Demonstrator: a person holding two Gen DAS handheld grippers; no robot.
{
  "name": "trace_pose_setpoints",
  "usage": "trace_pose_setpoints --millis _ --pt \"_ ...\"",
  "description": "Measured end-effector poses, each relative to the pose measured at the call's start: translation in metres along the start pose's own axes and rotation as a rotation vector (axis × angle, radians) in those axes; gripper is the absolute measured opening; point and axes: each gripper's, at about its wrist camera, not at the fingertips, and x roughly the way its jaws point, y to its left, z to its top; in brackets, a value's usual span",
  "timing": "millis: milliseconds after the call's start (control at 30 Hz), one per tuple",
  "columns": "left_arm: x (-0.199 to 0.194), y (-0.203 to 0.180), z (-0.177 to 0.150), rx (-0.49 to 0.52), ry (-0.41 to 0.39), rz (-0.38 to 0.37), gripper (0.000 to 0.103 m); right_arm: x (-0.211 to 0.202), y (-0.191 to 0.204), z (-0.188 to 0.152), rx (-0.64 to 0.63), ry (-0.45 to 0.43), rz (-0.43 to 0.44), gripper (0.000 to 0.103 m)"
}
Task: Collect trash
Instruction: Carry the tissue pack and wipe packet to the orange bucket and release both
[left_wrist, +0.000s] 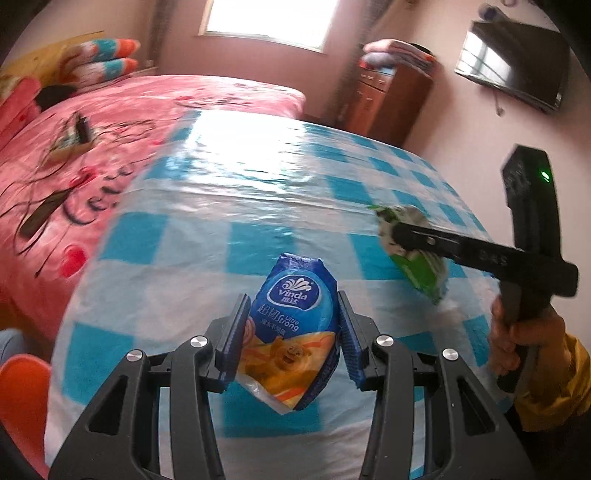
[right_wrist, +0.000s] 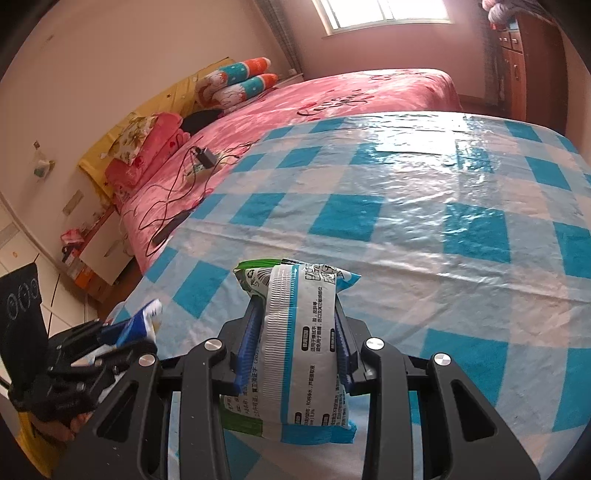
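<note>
My left gripper (left_wrist: 293, 314) is shut on a blue Vinda tissue packet (left_wrist: 291, 325) with a cartoon bear, held above the blue-and-white checked table (left_wrist: 229, 192). My right gripper (right_wrist: 295, 332) is shut on a green and white wipes packet (right_wrist: 299, 350), also above the table. In the left wrist view the right gripper (left_wrist: 391, 232) shows at the right with the green packet (left_wrist: 421, 269) in its jaws. In the right wrist view the left gripper (right_wrist: 110, 339) shows at the lower left with the blue packet (right_wrist: 136, 325).
A pink bed (right_wrist: 332, 99) with cables and a charger (right_wrist: 205, 157) lies beyond the table. A wooden cabinet (left_wrist: 388, 99) stands at the back right, a TV (left_wrist: 517, 62) hangs on the wall. An orange seat (left_wrist: 22, 398) is at the lower left.
</note>
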Motion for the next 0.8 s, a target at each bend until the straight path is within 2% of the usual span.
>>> trace_pose_setpoints --millis 467,800 --pt "-0.034 0.037 -0.015 -0.120 -0.076 0.121 0.047 0.008 0.052 -0.006 -0.083 0.045 0.048 0.037" --pt "-0.070 0.077 -0.032 -0.225 -0.128 0.244 0.047 0.020 0.107 -0.004 -0.155 0.091 0.131 0.037"
